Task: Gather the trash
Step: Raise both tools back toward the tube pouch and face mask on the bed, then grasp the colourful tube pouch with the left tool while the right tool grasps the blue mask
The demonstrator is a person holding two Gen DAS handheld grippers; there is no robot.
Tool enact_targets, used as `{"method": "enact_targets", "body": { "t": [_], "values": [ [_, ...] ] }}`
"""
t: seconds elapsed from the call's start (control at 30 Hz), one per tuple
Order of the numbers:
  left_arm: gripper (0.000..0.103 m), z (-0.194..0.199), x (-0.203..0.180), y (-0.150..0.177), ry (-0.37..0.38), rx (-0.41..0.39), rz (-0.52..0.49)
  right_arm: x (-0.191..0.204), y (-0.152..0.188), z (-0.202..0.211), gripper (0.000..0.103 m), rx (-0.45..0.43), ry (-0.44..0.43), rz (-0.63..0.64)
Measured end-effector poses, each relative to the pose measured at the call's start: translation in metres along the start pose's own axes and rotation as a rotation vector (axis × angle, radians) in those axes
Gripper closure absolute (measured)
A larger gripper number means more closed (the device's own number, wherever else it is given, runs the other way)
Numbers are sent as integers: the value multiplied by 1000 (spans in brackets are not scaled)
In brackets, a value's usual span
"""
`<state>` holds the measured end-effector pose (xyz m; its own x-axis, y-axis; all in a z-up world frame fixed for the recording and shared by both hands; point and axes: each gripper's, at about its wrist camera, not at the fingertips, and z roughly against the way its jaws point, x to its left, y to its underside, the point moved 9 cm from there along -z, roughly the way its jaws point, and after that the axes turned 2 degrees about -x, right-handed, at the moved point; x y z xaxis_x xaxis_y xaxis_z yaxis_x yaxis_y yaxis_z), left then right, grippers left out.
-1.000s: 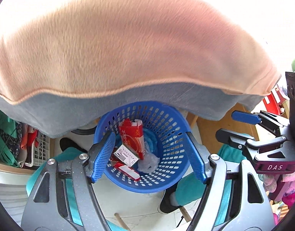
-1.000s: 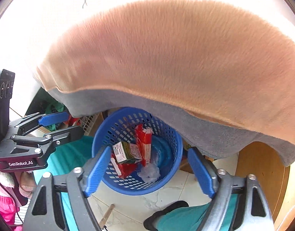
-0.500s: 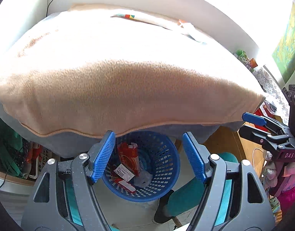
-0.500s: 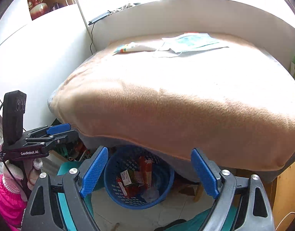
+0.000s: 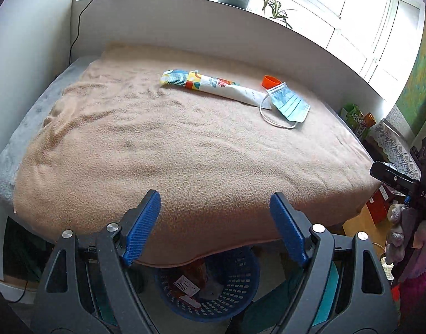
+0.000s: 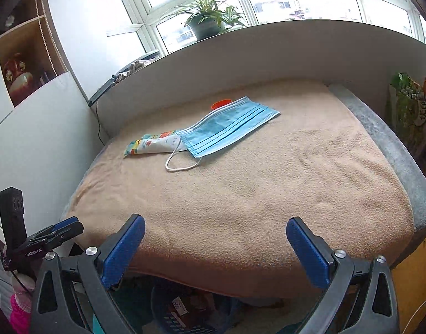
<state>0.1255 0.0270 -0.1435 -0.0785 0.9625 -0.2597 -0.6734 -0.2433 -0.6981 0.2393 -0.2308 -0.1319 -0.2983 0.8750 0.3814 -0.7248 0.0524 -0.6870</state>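
Note:
On the peach blanket (image 5: pixel 168 144) lie a blue face mask (image 5: pixel 289 104) (image 6: pixel 229 126), a long printed wrapper (image 5: pixel 210 85) (image 6: pixel 154 144) and an orange cap (image 5: pixel 270 81) (image 6: pixel 221 103) at the far side. A blue basket (image 5: pixel 232 286) (image 6: pixel 171 317) with cartons stands on the floor under the near edge. My left gripper (image 5: pixel 214 228) is open and empty above the near edge. My right gripper (image 6: pixel 214 253) is open and empty too, to the left one's right.
A white headboard ledge (image 6: pixel 268 44) with a potted plant (image 6: pixel 207 19) runs behind the bed. A white wall (image 5: pixel 24 55) is on the left. Snack bags (image 6: pixel 407 105) stand at the right. A cable (image 5: pixel 76 19) hangs down at the far left corner.
Both grippers have risen from just over the basket to above the bed's near edge. The view now takes in the bed top and its trash. Both stay open and empty.

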Motion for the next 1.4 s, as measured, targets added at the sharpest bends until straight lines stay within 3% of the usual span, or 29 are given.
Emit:
{"method": "enact_targets", "body": {
  "t": [0.07,0.17,0.3,0.4,0.67,0.87,1.07,1.27,1.4],
  "values": [
    [19,-6,1,-11,7,1,8,-7,-9,-11,1,15,-25,-60],
    [16,-23,5,-28,25,24,44,-17,-21,-31,10,47,-47,-145],
    [16,-49,22,-53,66,55,164,-24,-35,-61,12,83,-91,-260],
    [16,-69,36,-77,68,48,253,-25,-41,-82,22,109,-119,-333],
    [16,-127,63,-109,79,93,412,-20,-63,-114,22,97,-71,-320],
    [13,-148,66,-132,36,66,437,-24,-78,-131,24,55,-11,-327],
    [8,-169,64,-145,-91,49,429,-28,-90,-146,34,39,77,-309],
    [10,-183,53,-147,-162,48,339,-34,-95,-150,59,58,114,-306],
    [30,-179,54,-147,-148,32,343,-36,-94,-149,79,59,105,-299]
  ]
}}
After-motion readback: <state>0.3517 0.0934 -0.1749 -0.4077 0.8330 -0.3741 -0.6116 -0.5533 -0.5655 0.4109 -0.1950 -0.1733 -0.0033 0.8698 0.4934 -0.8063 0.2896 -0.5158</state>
